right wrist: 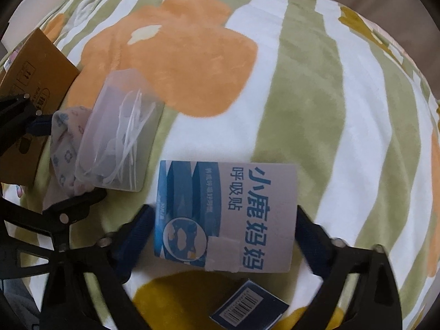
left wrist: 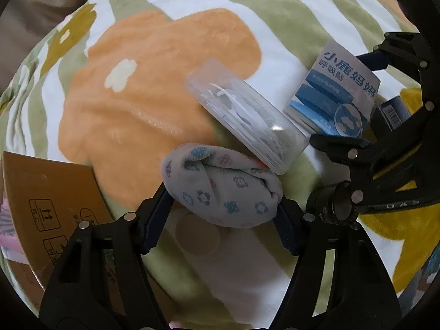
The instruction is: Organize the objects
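Note:
A rolled grey sock (left wrist: 220,192) with small flower prints lies on the blanket, and my left gripper (left wrist: 222,220) is shut on it, a blue pad pressed to each side. A clear plastic case of white floss picks (left wrist: 242,118) leans on the sock's far side. To the right lies a grey-and-blue box (right wrist: 247,206) with Chinese lettering. My right gripper (right wrist: 224,228) is closed on it, its pads against the box's two side edges. The left wrist view shows the same box (left wrist: 332,93) between the right gripper's fingers.
A brown cardboard box (left wrist: 49,200) stands at the left, also seen as the cardboard box (right wrist: 35,63) in the right wrist view. A small dark box with a barcode (right wrist: 247,305) lies just below the held box. A flat white pack (left wrist: 233,261) lies under the sock. The flowered blanket (right wrist: 302,110) covers everything.

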